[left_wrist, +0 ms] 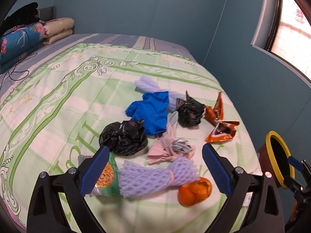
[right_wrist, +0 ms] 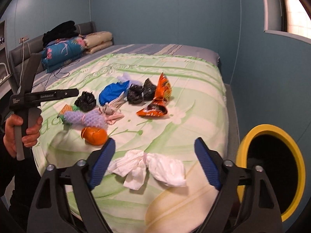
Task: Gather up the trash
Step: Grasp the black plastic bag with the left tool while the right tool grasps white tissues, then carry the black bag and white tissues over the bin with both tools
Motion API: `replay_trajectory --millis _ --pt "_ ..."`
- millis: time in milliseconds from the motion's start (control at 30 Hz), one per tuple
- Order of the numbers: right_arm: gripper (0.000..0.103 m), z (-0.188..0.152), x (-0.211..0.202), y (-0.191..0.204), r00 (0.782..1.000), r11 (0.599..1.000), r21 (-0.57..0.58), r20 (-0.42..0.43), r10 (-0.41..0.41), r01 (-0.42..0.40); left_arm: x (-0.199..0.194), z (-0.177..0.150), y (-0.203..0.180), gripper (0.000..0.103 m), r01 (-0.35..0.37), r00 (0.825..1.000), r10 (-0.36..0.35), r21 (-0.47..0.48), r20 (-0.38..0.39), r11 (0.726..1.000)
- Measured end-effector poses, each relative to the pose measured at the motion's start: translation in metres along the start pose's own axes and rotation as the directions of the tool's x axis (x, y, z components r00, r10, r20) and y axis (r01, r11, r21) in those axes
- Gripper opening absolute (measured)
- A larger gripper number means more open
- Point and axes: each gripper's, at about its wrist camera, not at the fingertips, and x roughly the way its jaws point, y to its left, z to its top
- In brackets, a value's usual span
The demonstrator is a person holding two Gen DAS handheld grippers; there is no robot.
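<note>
Trash lies on the green-patterned bed (left_wrist: 58,89). My left gripper (left_wrist: 155,167) is open just above a purple foam net (left_wrist: 155,176), with a green snack packet (left_wrist: 106,176) and an orange peel (left_wrist: 194,193) beside it. Beyond lie a black bag (left_wrist: 122,137), pink cloth (left_wrist: 169,149), a blue glove (left_wrist: 151,112), another black bag (left_wrist: 189,111) and an orange chip bag (left_wrist: 219,124). My right gripper (right_wrist: 153,161) is open over crumpled white tissue (right_wrist: 151,169). The yellow-rimmed bin (right_wrist: 272,167) stands right of the bed.
Folded quilts (right_wrist: 64,52) and black clothing (right_wrist: 60,31) are stacked at the headboard, with a black cable (left_wrist: 17,71) trailing on the sheet. Blue walls and a window (left_wrist: 291,31) stand to the right. A hand holds the left gripper handle (right_wrist: 23,126).
</note>
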Motion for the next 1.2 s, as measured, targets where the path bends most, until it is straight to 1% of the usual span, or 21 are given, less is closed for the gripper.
replay_trajectory --millis 333,500,633,700,733,800,867,900,967,1000,1033,1067,1167,1200 --pt "0.085 -0.019 0.036 0.017 0.994 0.997 -0.052 -0.102 0.048 -0.054 0.044 0.004 0.023 0.093 -0.05 0.995 0.046 -0.043 -0.091 0.998" --pt "0.086 -0.024 0.052 0.023 0.989 0.994 -0.09 -0.141 0.047 -0.06 0.062 0.009 0.035 0.093 -0.062 0.991 0.052 -0.074 -0.126 0.995" --pt "0.086 -0.028 0.069 0.022 0.982 0.994 -0.095 -0.183 0.041 -0.06 0.073 0.013 0.043 0.092 -0.07 0.988 0.056 -0.094 -0.145 0.993" --pt "0.086 -0.029 0.076 0.02 0.979 0.994 -0.089 -0.198 0.041 -0.059 0.08 0.014 0.046 0.084 -0.082 0.985 0.067 -0.095 -0.157 0.992" --pt "0.086 -0.03 0.08 0.02 0.978 0.994 -0.089 -0.206 0.038 -0.057 0.082 0.014 0.046 0.082 -0.085 0.984 0.068 -0.097 -0.162 0.992" --pt "0.086 -0.031 0.085 0.021 0.977 0.994 -0.097 -0.213 0.029 -0.05 0.087 0.012 0.048 0.073 -0.09 0.983 0.072 -0.103 -0.172 0.991" --pt "0.084 -0.031 0.089 0.02 0.976 0.995 -0.095 -0.216 0.019 -0.04 0.09 0.01 0.049 0.068 -0.099 0.981 0.082 -0.094 -0.177 0.991" --pt "0.081 -0.032 0.09 0.02 0.975 0.995 -0.09 -0.22 0.015 -0.036 0.091 0.01 0.048 0.064 -0.104 0.98 0.088 -0.084 -0.177 0.991" --pt "0.078 -0.032 0.093 0.021 0.974 0.995 -0.093 -0.225 0.002 -0.024 0.091 0.01 0.048 0.061 -0.11 0.98 0.095 -0.077 -0.176 0.991" --pt "0.073 -0.032 0.094 0.021 0.974 0.995 -0.095 -0.227 -0.005 -0.017 0.091 0.01 0.049 0.058 -0.11 0.98 0.095 -0.077 -0.176 0.991" --pt "0.069 -0.032 0.095 0.021 0.972 0.995 -0.096 -0.233 -0.013 -0.01 0.09 0.01 0.049 0.057 -0.111 0.98 0.096 -0.078 -0.176 0.991" --pt "0.067 -0.032 0.096 0.021 0.972 0.995 -0.095 -0.236 -0.018 -0.005 0.09 0.01 0.05 0.056 -0.112 0.98 0.096 -0.083 -0.175 0.99" --pt "0.054 -0.032 0.096 0.019 0.97 0.995 -0.093 -0.241 -0.038 0.016 0.086 0.01 0.053 0.053 -0.113 0.981 0.096 -0.095 -0.17 0.989" --pt "0.047 -0.032 0.094 0.018 0.97 0.995 -0.092 -0.238 -0.045 0.024 0.084 0.01 0.054 0.052 -0.111 0.981 0.093 -0.1 -0.168 0.989"
